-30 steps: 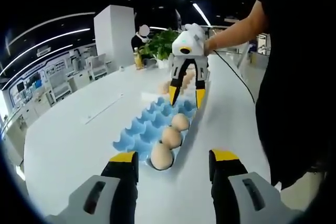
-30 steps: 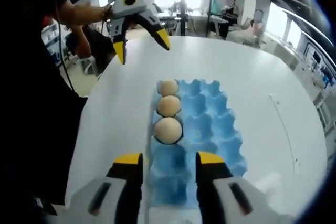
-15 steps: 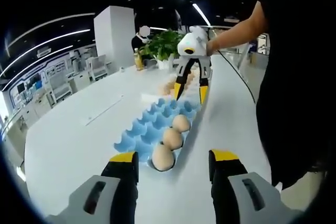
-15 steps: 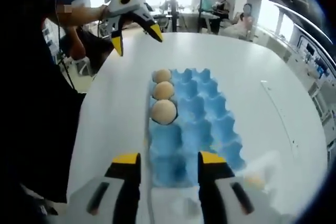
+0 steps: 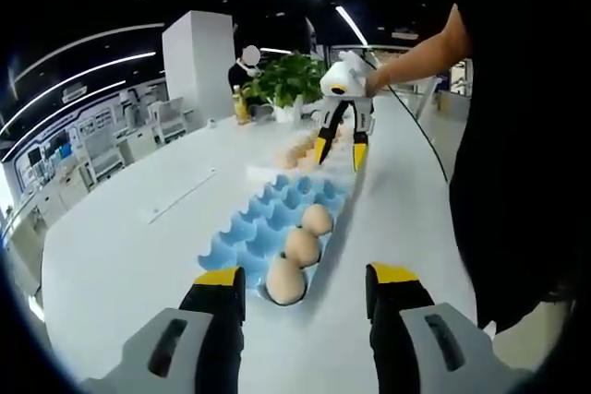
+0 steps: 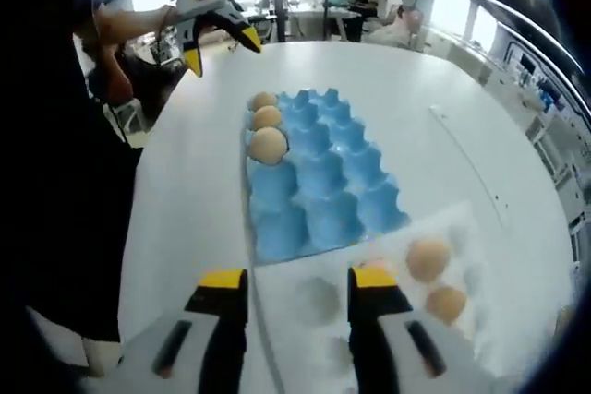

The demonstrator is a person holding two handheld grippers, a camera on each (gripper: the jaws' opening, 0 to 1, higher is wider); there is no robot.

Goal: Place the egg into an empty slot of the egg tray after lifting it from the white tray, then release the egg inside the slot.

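In the right gripper view, the right tongs (image 6: 294, 285) hang open and empty above the near end of the white tray (image 6: 466, 228), where two eggs (image 6: 428, 258) lie to the right. Just beyond, touching it, the blue egg tray (image 6: 325, 193) holds three eggs (image 6: 267, 145) in its left row. Farther left, the left tongs (image 6: 222, 48) are open over the white surface (image 6: 406, 99).

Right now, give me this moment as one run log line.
phase: reach for next egg | right gripper: open, empty, over white tray | left gripper: open, idle | blue egg tray: three eggs in edge row | loose eggs on white tray
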